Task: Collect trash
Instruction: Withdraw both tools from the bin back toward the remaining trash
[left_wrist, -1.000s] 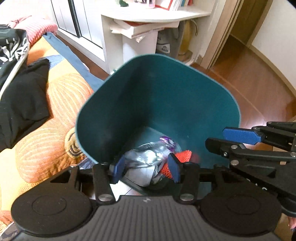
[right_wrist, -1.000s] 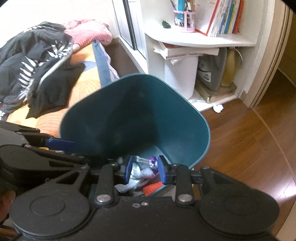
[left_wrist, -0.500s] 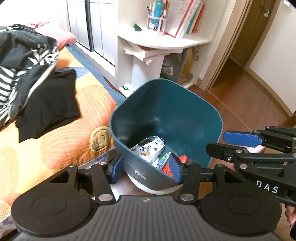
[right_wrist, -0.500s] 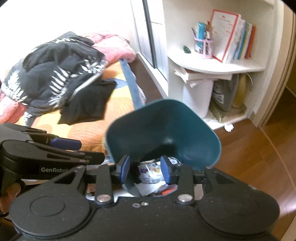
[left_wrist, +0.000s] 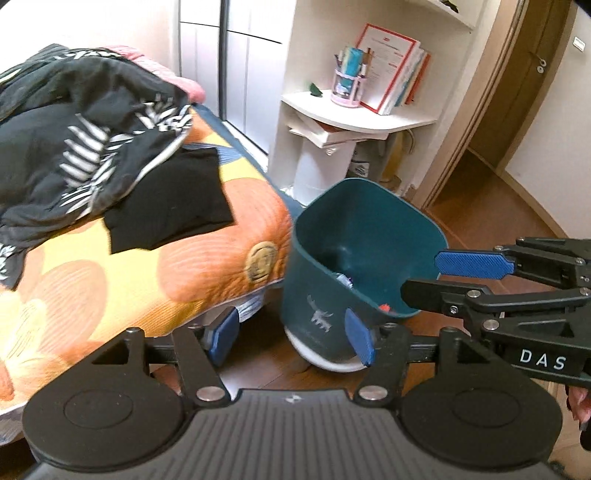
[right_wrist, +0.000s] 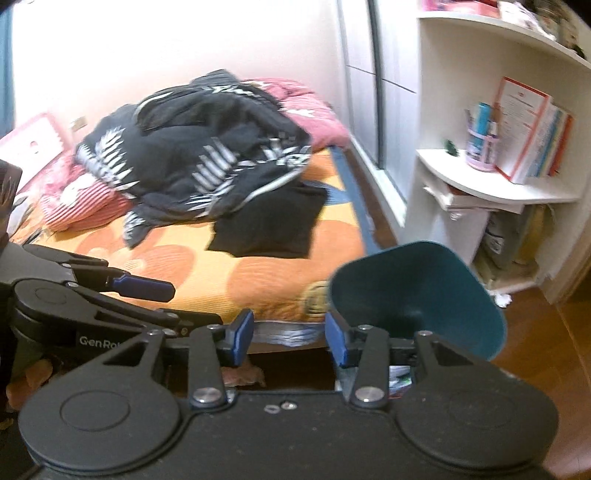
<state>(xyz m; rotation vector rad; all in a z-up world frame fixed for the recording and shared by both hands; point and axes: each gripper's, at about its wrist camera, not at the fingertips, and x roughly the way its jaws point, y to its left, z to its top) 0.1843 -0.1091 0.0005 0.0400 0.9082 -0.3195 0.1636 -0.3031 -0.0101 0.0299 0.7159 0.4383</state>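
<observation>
A teal bin stands on the wood floor at the corner of the bed, with both grippers above it and neither touching it. The left gripper has its jaws opening, its blue pads framing the bin's near wall from a distance with nothing between them; the right gripper is opening too, empty, aimed at the mattress edge with the bin just to its side. The bin is a smooth, rounded-square plastic tub with a pale deer print and a white base; crumpled wrappers and a red scrap lie at its bottom, suggesting the trash seen here is already collected. It sits close to the bed and the white shelf, probably for easy reach. The quilted orange cover carries a heap of black-and-white clothes, soft and rumpled, while books stand upright on the shelf.
</observation>
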